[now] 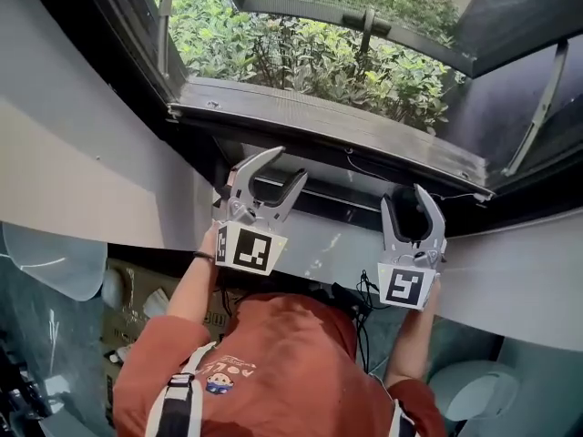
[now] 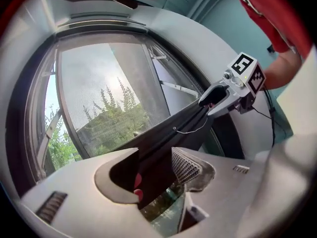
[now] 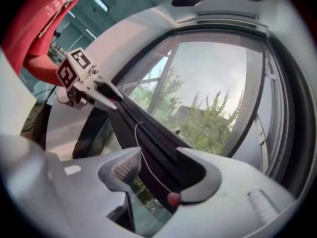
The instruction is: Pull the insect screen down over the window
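The insect screen's dark pull bar [image 1: 339, 204] runs along the window frame [image 1: 319, 121]. My left gripper [image 1: 290, 164] and right gripper [image 1: 404, 196] both stand open astride it. In the left gripper view the bar [image 2: 163, 133] passes between the jaws of the left gripper [image 2: 153, 157] toward the right gripper [image 2: 218, 95]. Grey mesh [image 2: 94, 93] covers the pane behind. The right gripper [image 3: 161, 155] straddles the bar [image 3: 148, 138] too, apart from the ribbed pad [image 3: 126, 168]. A white cord with a red bead [image 3: 173, 198] hangs at its jaw.
The casement sash [image 1: 364, 16] is swung outward over green shrubs [image 1: 301, 53], held by a metal stay [image 1: 537, 107]. White wall [image 1: 73, 171] flanks the frame. A black cable [image 1: 364, 289] hangs below the sill near the person's red shirt [image 1: 273, 362].
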Tool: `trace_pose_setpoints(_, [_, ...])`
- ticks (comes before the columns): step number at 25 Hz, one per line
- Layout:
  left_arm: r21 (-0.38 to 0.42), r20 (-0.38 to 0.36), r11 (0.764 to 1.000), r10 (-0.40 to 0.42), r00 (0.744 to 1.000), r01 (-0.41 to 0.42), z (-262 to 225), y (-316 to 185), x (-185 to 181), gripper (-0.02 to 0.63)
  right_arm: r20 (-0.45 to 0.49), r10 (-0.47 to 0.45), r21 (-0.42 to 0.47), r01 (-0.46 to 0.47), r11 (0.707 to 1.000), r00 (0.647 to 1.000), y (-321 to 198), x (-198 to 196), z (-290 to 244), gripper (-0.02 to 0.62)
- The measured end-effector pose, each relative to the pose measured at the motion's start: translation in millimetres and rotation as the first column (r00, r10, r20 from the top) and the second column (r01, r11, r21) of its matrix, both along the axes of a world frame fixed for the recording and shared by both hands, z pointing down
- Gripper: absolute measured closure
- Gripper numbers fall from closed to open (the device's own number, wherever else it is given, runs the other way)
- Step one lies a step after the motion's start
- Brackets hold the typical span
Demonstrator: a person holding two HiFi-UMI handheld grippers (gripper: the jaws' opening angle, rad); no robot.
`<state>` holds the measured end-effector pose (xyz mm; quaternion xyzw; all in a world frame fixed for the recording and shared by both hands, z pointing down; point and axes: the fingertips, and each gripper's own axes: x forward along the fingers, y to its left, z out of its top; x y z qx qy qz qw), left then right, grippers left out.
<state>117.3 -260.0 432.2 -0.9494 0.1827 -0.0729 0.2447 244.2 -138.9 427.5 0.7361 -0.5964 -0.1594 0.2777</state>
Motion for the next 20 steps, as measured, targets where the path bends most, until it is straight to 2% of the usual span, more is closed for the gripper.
trace_pose_setpoints(5, [-0.124,-0.084,0.992,-0.041,0.996,0.031,6.8,2.8,-5.3,0.397,0.112,-0.022,0.159,0.004,0.987,0.993,6.7,-4.6,-11.3,0.365])
trace_pose_setpoints(8, [-0.212,-0.1,0.975,-0.087,0.991,0.064,16.4,2.5,-7.3,0.399,0.153,-0.031,0.232,-0.005,0.973,0.988,8.4,-9.9,-13.9,0.365])
trace_pose_setpoints(10, [-0.256,-0.116,0.964,-0.104,0.988,0.071,21.5,4.2,-8.4,0.399,0.194,-0.004,0.267,-0.049,0.962,0.981,10.5,-10.4,-11.2,0.365])
trace_pose_setpoints(13, [-0.313,-0.155,0.946,-0.134,0.979,0.08,27.0,8.6,-11.3,0.399,0.274,0.036,0.302,-0.121,0.945,0.961,17.3,-10.7,-1.0,0.365])
trace_pose_setpoints(16, [-0.337,-0.2,0.937,-0.165,0.966,0.091,31.6,18.9,-14.9,0.399,0.34,0.053,0.346,-0.178,0.921,0.939,23.3,-10.4,4.8,0.365])
trace_pose_setpoints(20, [-0.358,-0.219,0.928,-0.194,0.956,0.106,41.9,33.3,-19.0,0.399,0.404,0.056,0.329,-0.202,0.923,0.913,29.0,-11.7,21.1,0.367])
